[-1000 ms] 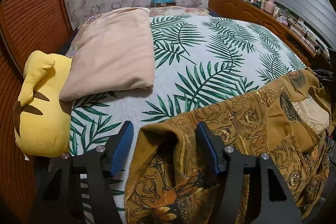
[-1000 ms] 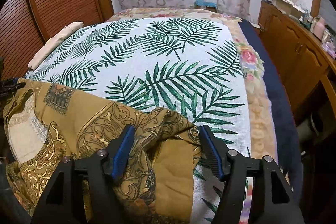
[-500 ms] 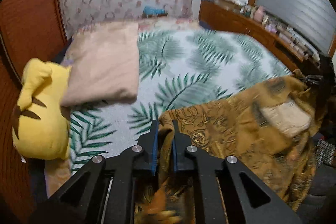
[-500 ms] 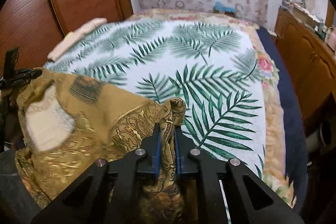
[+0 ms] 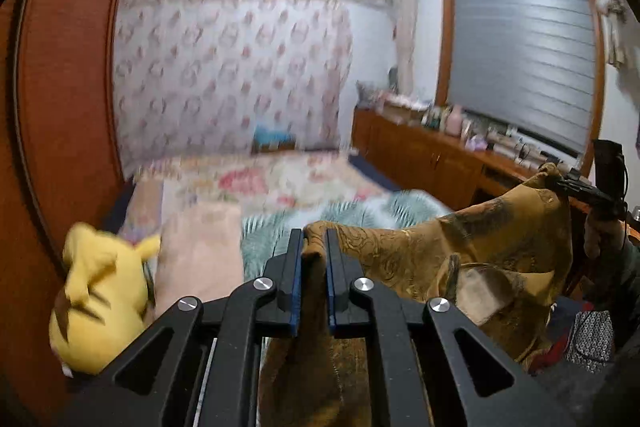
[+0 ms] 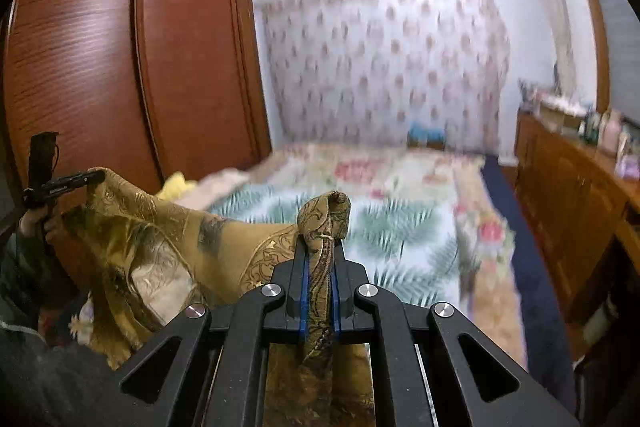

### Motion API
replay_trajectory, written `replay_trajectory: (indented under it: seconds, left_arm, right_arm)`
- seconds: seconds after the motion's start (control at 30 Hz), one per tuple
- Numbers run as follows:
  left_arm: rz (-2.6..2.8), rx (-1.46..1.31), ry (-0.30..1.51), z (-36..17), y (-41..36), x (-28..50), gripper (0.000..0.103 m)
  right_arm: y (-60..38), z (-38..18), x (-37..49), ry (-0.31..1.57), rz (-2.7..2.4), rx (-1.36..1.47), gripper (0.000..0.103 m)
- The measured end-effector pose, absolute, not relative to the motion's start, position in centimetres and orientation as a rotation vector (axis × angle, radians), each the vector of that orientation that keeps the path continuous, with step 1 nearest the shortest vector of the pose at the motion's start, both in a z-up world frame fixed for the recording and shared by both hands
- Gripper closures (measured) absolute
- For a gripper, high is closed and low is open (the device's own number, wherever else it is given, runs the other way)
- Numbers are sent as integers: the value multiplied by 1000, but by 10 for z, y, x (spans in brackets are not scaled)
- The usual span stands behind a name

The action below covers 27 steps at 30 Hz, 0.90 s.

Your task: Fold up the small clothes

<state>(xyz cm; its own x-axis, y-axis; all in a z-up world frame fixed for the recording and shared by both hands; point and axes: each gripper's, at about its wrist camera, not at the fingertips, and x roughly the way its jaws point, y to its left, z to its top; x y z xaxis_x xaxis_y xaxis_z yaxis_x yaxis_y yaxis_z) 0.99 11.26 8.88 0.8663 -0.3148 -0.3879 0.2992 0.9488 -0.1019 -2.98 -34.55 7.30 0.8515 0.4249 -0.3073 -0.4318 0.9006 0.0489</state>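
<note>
2 handheld grippers are holding 1 brown and gold patterned garment (image 5: 460, 251) up in the air above the near end of a bed (image 6: 400, 219) covered by a palm-leaf spread. The left gripper (image 5: 314, 247) is pinching a bunched corner, its jaws nearly together with only cloth between them. The right gripper (image 6: 320, 259) is pinching another corner the same way, a small knob of fabric poking above its jaws. The garment is sagging between the 2 grips, its lower part hanging out of sight below both cameras.

Risks, as a judgement: each grip is catching only a thin twist of cloth, so a quick shake or pull apart could tug a corner free. The hanging part could also land creased or doubled when lowered. A yellow plush toy (image 5: 96, 295) and a folded pink cloth (image 5: 200, 247) are lying at the bed's left side, close enough to snag a swinging hem.

Compared with 1 second ago, both pairs of jaws were standing wide over the garment lying on the bed; they have just been closing onto it, and both views are now showing the far wall rather than the bedspread.
</note>
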Motion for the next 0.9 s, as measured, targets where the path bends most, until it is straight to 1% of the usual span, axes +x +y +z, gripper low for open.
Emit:
replay_trajectory:
  seconds: [0.1,0.37,0.57,0.7,0.8,0.9]
  left_arm:
    - [-330,-44,343,117,112,3,93]
    - [-283,-29,188,190,128,-9,93]
    - [-243,-1,126,228,138,2,93]
    - [-188,33,141,225,138,36,93]
    - [-149,41,202,197,140,85,93]
    - [-126,29,275,159,141,132,93]
  right_arm:
    - [-347,105,-45,249,467,-2,95]
    - [-336,185,-94,89,448,-78,95]
    - [-332,231,-109,29,415,-113,95]
    - [-302,221,-82,43,374,-155,95]
    - [-291,206,-47,85,343,-184,95]
    - [-280,193,20,177,335,-168,95]
